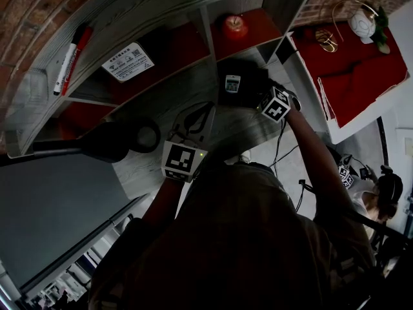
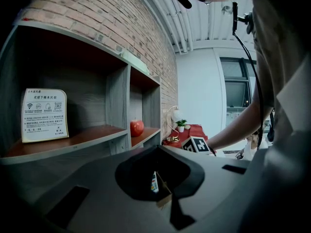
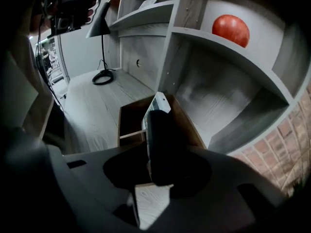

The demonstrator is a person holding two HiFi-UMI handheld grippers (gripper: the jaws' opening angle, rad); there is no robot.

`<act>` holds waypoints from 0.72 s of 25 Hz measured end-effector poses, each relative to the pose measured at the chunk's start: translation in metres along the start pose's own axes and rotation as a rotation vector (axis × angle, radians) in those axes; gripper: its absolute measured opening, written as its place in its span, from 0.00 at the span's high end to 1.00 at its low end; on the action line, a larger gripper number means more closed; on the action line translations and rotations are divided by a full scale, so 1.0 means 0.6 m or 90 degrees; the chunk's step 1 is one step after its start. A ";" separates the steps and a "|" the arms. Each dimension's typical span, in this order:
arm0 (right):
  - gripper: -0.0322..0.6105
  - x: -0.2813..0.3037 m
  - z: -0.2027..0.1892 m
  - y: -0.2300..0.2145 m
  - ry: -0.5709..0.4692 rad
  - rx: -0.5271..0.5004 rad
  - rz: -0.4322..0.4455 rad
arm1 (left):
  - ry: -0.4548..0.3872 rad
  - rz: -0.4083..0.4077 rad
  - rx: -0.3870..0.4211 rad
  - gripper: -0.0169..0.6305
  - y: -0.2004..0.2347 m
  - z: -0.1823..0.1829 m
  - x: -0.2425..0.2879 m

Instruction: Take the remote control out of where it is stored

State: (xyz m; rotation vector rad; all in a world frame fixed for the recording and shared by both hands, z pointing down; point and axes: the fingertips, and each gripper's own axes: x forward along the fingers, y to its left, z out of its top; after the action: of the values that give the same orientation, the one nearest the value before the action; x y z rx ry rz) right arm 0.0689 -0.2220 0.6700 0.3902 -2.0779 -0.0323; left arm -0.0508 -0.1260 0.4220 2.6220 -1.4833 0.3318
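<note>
The remote control (image 1: pixel 232 82), white with a small screen, stands upright in a dark brown open box (image 1: pixel 253 70) on the grey desk below the shelves. My right gripper (image 1: pixel 250 92) reaches down into that box. In the right gripper view one dark finger (image 3: pixel 164 149) lies against the remote control (image 3: pixel 156 105); the other finger is hidden, so the grip is unclear. My left gripper (image 1: pixel 201 116) hovers over the desk just left of the box with its jaws apart and nothing in them. The left gripper view looks at the remote control (image 2: pixel 154 182) and the box (image 2: pixel 164 194) from a distance.
The shelf unit (image 1: pixel 206 28) holds a red apple (image 1: pixel 235 26) and a white sign card (image 1: pixel 128 62); a red-and-black marker pen (image 1: pixel 71 57) lies on top. A black lamp base (image 1: pixel 145 134) stands on the desk at left. A red-covered table (image 1: pixel 361 70) is at right.
</note>
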 end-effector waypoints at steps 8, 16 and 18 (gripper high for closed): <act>0.77 -0.003 0.001 -0.004 0.001 0.003 -0.005 | 0.007 0.001 0.004 0.95 0.000 -0.003 -0.001; 0.77 -0.021 0.013 -0.019 -0.020 0.023 -0.021 | 0.008 -0.002 0.007 0.95 -0.004 -0.001 0.001; 0.77 -0.026 0.022 -0.022 -0.029 0.029 -0.024 | 0.009 -0.002 0.008 0.95 -0.003 -0.001 0.001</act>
State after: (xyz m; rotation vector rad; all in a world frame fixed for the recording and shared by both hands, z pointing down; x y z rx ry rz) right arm 0.0687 -0.2315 0.6477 0.4609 -2.1193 -0.0173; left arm -0.0493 -0.1253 0.4228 2.6266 -1.4773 0.3594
